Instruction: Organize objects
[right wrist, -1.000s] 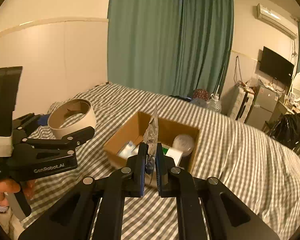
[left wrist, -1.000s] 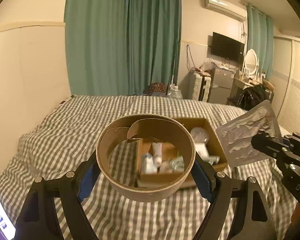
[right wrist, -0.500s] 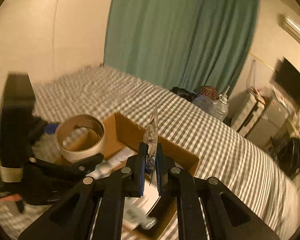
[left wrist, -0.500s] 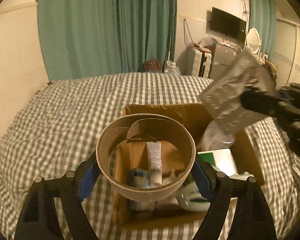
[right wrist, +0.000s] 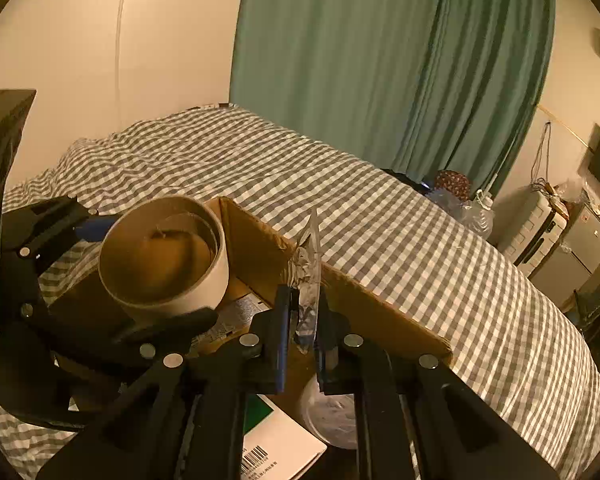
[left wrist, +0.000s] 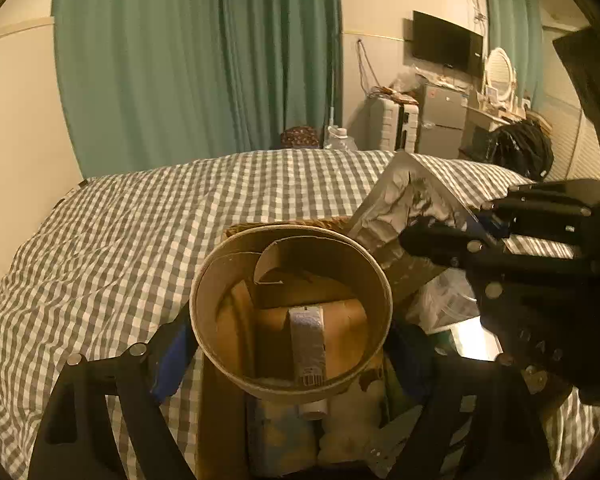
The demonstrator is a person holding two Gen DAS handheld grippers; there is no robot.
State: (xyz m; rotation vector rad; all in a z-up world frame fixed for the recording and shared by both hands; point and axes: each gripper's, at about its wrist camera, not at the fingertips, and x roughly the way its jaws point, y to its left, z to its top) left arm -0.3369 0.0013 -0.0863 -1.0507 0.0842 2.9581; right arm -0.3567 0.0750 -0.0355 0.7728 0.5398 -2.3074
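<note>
Cardboard ring (left wrist: 290, 312) in the left tool (left wrist: 290, 344) hides box contents; right tool (right wrist: 302, 320) pinches foil pack (right wrist: 309, 268).

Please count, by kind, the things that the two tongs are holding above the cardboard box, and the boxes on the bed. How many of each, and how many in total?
Cardboard rings: 1, the cardboard ring in the left tongs
Foil blister packs: 1, the foil blister pack in the right tongs
Cardboard boxes: 1, the cardboard box on the checked bed
Total: 3

Green curtains (left wrist: 204, 60), checked bedspread (right wrist: 380, 216), wall television (left wrist: 446, 45), grey mini fridge (left wrist: 444, 120), oval mirror (left wrist: 499, 69)
</note>
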